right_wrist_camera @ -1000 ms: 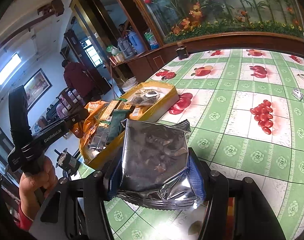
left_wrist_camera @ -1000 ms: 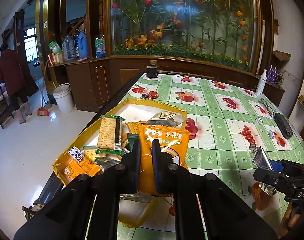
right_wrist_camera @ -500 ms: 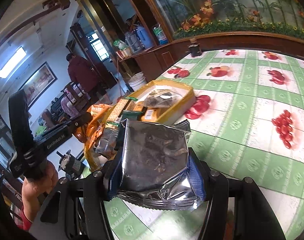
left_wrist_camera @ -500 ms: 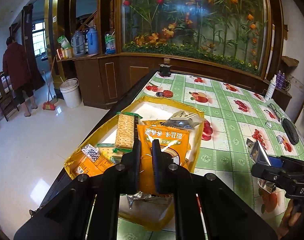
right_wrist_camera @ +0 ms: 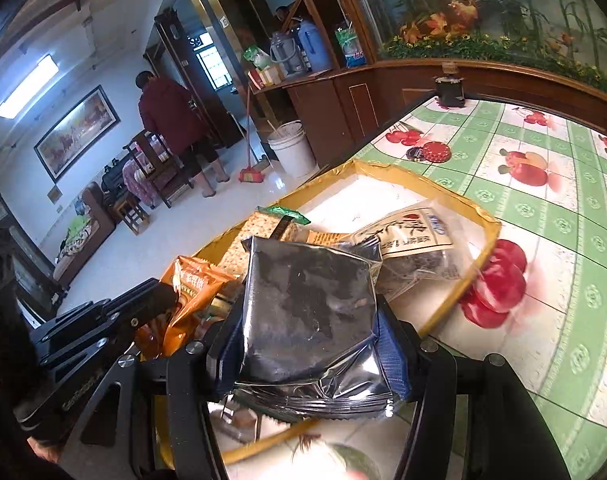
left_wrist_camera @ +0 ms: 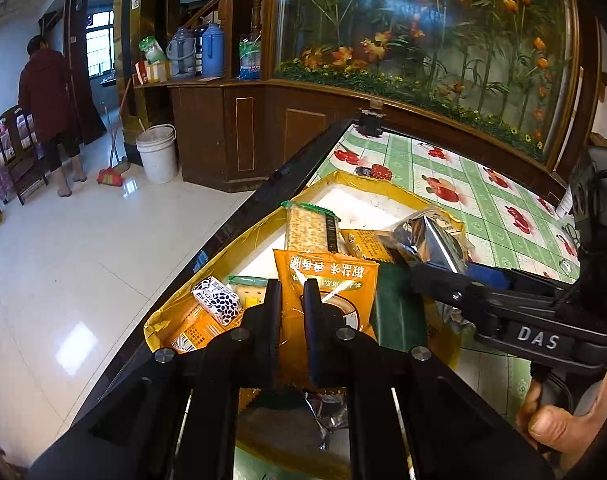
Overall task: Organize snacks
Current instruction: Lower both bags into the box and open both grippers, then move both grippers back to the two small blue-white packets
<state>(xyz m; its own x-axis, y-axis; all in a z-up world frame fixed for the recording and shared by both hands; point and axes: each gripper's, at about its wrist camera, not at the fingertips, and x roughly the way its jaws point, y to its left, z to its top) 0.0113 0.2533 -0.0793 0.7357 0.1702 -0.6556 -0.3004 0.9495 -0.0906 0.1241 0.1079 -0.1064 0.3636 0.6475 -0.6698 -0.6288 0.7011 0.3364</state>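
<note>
A yellow-rimmed tray (left_wrist_camera: 383,188) on the table's left edge holds several snack packs, among them a cracker pack (left_wrist_camera: 307,226) and a clear pack of dark snacks (right_wrist_camera: 419,240). My left gripper (left_wrist_camera: 293,292) is shut on an orange snack bag (left_wrist_camera: 331,276) and holds it over the tray's near end. My right gripper (right_wrist_camera: 307,320) is shut on a silver foil pack (right_wrist_camera: 311,312) and holds it over the tray, right of the left gripper. In the left wrist view the foil pack (left_wrist_camera: 435,240) shows at the tips of the right gripper (left_wrist_camera: 423,256).
The table has a green and white fruit-print cloth (right_wrist_camera: 559,184). A dark jar (right_wrist_camera: 449,90) stands at its far corner and a red lid (right_wrist_camera: 435,152) lies beyond the tray. A wooden cabinet (left_wrist_camera: 239,132), a white bucket (left_wrist_camera: 157,154) and a person (left_wrist_camera: 49,104) are across the floor.
My right gripper has moved left with the foil pack, from over the tablecloth to over the tray. My left gripper has kept its hold on the orange bag and turned left.
</note>
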